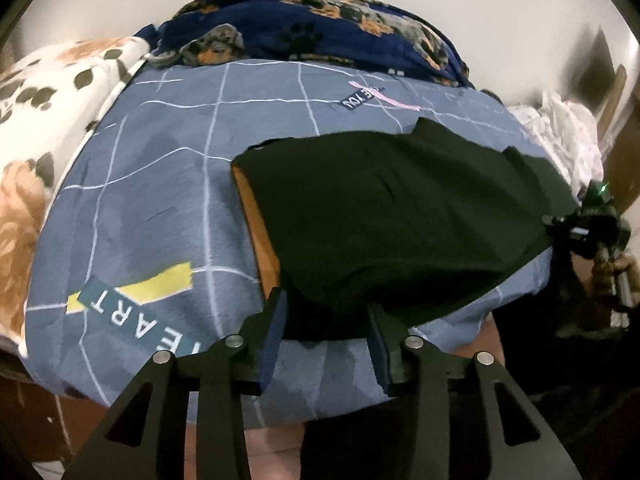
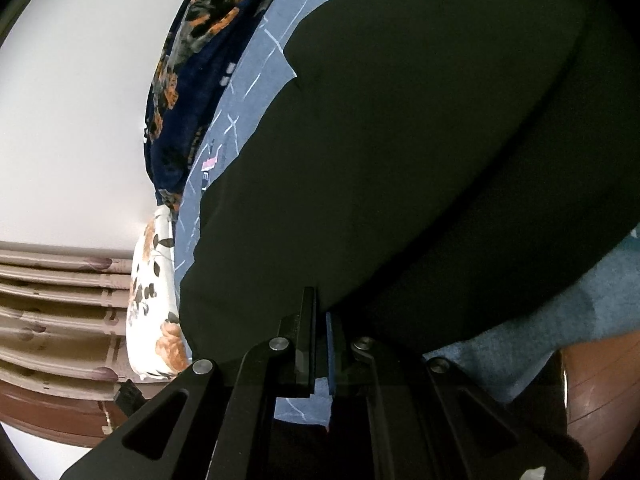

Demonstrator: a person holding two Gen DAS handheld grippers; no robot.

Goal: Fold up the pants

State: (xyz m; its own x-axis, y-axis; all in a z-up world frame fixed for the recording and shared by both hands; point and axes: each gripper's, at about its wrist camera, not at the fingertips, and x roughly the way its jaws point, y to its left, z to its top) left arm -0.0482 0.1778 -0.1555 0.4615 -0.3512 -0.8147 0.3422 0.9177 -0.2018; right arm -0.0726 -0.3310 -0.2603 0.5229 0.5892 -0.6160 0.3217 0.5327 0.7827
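Observation:
Black pants (image 1: pixel 392 208) lie spread across a blue checked bedspread (image 1: pixel 160 184), with an orange-brown edge (image 1: pixel 256 236) showing along their left side. My left gripper (image 1: pixel 326 312) is open, its fingers either side of the pants' near edge. My right gripper (image 2: pixel 320 316) is shut on the edge of the pants (image 2: pixel 400 140), which fill most of the right wrist view. The right gripper also shows in the left wrist view (image 1: pixel 588 228) at the pants' right end.
A navy dog-print blanket (image 1: pixel 320 32) is heaped at the bed's far side. A white floral pillow (image 1: pixel 40 92) lies at the left. White cloth (image 1: pixel 568 128) is piled at the far right. A ribbed brown headboard (image 2: pixel 60 312) shows beyond the pillow.

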